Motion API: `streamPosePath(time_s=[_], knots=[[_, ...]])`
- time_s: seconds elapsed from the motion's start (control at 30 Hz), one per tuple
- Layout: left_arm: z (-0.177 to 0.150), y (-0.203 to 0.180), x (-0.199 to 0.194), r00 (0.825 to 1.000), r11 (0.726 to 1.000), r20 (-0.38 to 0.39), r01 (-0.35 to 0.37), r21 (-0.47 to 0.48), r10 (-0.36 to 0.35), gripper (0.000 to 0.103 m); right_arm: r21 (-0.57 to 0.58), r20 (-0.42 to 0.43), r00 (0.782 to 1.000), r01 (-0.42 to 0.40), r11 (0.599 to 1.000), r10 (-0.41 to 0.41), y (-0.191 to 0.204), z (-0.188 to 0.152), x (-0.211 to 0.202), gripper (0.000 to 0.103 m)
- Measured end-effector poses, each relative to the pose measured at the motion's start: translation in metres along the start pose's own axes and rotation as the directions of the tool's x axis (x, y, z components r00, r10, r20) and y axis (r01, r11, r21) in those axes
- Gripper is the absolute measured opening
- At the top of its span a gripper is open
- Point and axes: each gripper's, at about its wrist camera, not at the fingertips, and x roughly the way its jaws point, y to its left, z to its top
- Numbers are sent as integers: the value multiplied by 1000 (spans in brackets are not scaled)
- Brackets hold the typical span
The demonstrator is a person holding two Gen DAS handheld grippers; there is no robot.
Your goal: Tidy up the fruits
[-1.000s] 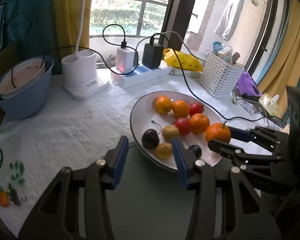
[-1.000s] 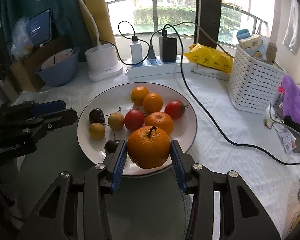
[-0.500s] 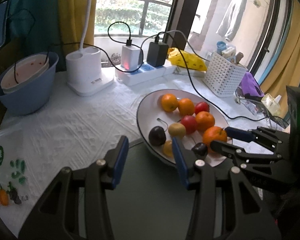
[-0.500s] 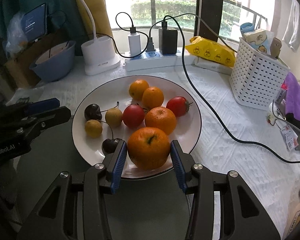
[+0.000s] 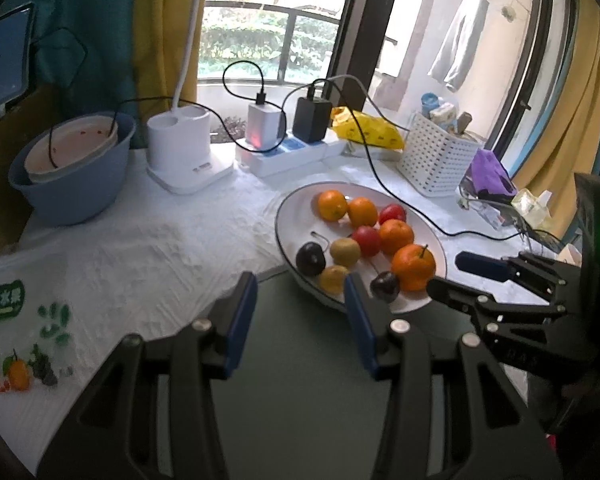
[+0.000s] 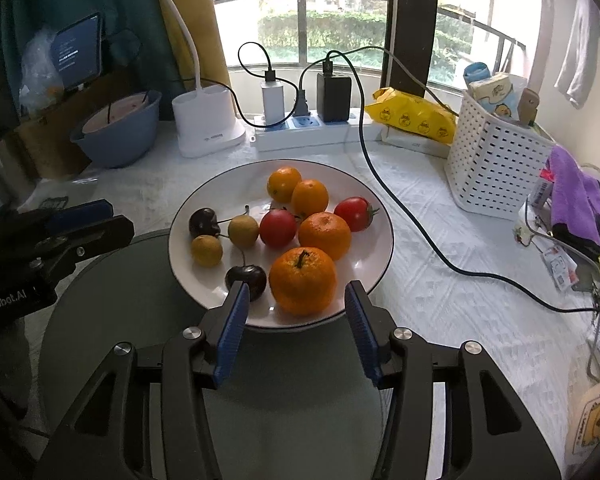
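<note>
From the left wrist view, the left gripper [image 5: 300, 312] has its blue pads spread wide with nothing between them, hanging over the dark round table beside the white plate [image 5: 296, 208] of fruit. From the right wrist view, the right gripper [image 6: 294, 320] is spread too, and the big orange [image 6: 302, 281] sits on the plate's near edge between its pads, not pinched, just beside a dark cherry [image 6: 247, 280].

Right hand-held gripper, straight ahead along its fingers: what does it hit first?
Most likely the stemmed orange at the near edge of the white plate; it sits between the open right hand-held gripper fingers. Depth is uncertain.
</note>
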Motion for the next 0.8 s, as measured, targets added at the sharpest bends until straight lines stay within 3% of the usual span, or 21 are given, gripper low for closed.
streamPosePath(time_s=[0.27, 0.3, 0.37, 0.8], knots=[[-14, 1, -15, 1000, 1000, -2, -13, 1, 13, 48, -2, 8, 1000, 4, 1000, -4, 9, -11, -15, 52], [-16, 1, -17, 1000, 1000, -3, -18, 2, 18, 50, -3, 10, 1000, 4, 1000, -4, 10, -12, -17, 52], [-19, 1, -22, 1000, 1000, 2, -18, 0, 18, 68, -6, 16, 1000, 4, 1000, -4, 12, -14, -21, 52], [-41, -6, -57, 1000, 1000, 20, -2, 9, 2, 68, -5, 50, 999, 8, 1000, -8, 27, -35, -50, 52]])
